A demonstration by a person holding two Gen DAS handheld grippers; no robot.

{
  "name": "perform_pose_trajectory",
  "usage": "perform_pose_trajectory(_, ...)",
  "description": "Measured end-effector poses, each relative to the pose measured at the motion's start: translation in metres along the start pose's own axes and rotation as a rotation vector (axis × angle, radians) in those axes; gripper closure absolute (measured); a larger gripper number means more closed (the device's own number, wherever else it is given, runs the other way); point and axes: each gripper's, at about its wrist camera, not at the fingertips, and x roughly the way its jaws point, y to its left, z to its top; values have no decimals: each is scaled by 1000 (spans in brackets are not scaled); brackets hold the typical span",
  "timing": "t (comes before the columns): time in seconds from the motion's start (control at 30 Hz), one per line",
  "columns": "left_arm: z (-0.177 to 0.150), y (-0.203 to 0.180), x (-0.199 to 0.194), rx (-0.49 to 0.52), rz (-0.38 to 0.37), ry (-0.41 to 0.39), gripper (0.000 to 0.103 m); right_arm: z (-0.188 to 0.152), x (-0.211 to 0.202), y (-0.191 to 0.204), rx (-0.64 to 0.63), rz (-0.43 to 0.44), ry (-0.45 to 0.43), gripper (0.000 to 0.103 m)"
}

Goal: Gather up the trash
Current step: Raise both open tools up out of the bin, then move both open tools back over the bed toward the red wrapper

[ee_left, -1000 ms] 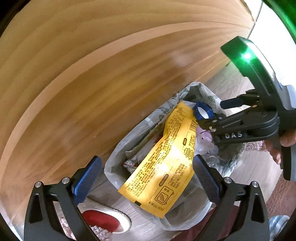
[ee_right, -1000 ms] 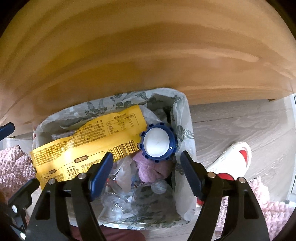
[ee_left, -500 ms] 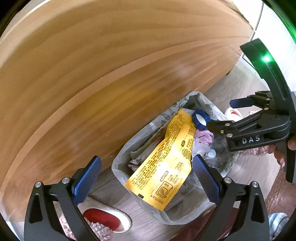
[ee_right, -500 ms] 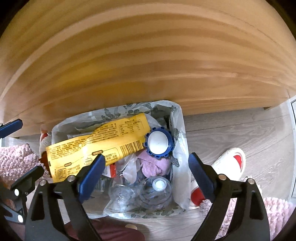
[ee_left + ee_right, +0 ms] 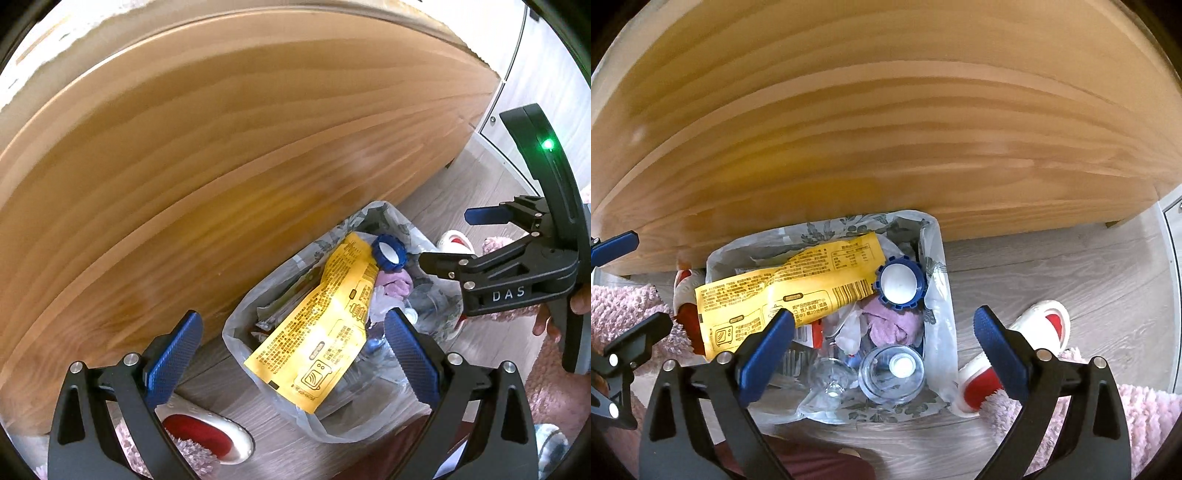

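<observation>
Right, lined bin (image 5: 932, 258) is sitting on the floor against the wooden bench (image 5: 886, 129), yellow wrapper (image 5: 783, 291) and blue cap (image 5: 900, 282) lying on top. Both tongs are hanging above, pointing steeply down: left tongs (image 5: 291, 354) open, empty; right tongs (image 5: 884, 347) opening, nothing between. Clear straight up, avoiding liner snags.
</observation>
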Motion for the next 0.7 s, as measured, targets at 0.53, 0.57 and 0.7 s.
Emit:
perform_pose_trajectory(0.53, 3, 2, -60, -61, -61, -181, 8, -6, -67, 6, -25, 13, -254, 10)
perform_pose_trajectory(0.57, 5, 3, -64, -68, -68, -191, 8, -6, -72, 6, -25, 15, -268, 10)
perform_pose_trajectory(0.7, 7, 5, -76, -83, -77, -249, 8, -5, -87, 8, -35, 11, -331, 10)
